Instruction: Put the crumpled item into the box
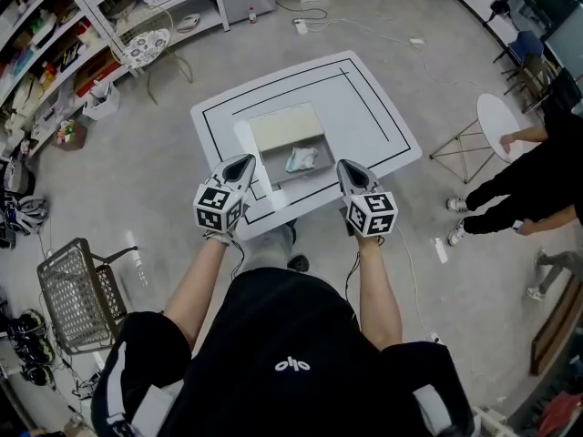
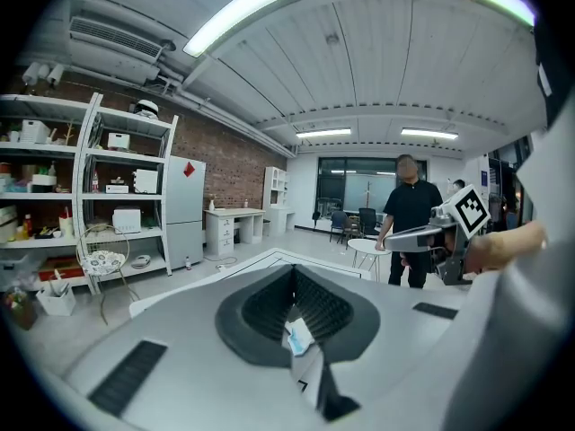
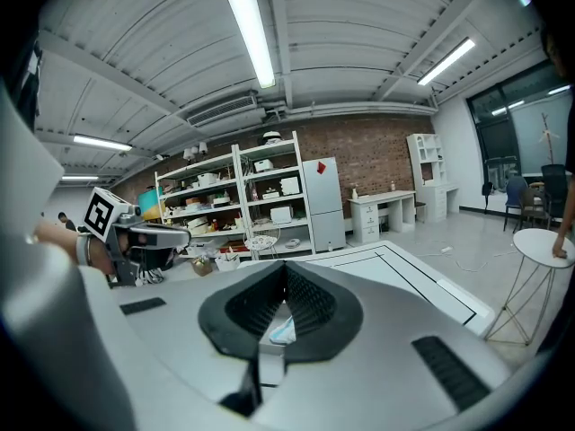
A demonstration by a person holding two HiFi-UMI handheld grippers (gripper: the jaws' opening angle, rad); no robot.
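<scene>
An open grey box point(image 1: 272, 167) with a beige raised lid point(image 1: 286, 127) stands on the white table point(image 1: 364, 107). The crumpled pale blue-white item point(image 1: 301, 160) lies inside the box. My left gripper point(image 1: 244, 161) hovers at the box's near left corner and my right gripper point(image 1: 347, 166) at its near right; both are shut with nothing held. In the left gripper view, the crumpled item point(image 2: 297, 337) shows below the meeting jaws of the left gripper point(image 2: 293, 272). The right gripper view shows the item point(image 3: 283, 332) under the right gripper point(image 3: 286, 268).
Black lines frame the tabletop. A small round white table point(image 1: 496, 121) and a person in black point(image 1: 537, 176) are at the right. A wire basket seat point(image 1: 77, 294) stands on the floor at the left, with shelving point(image 1: 55, 44) behind it.
</scene>
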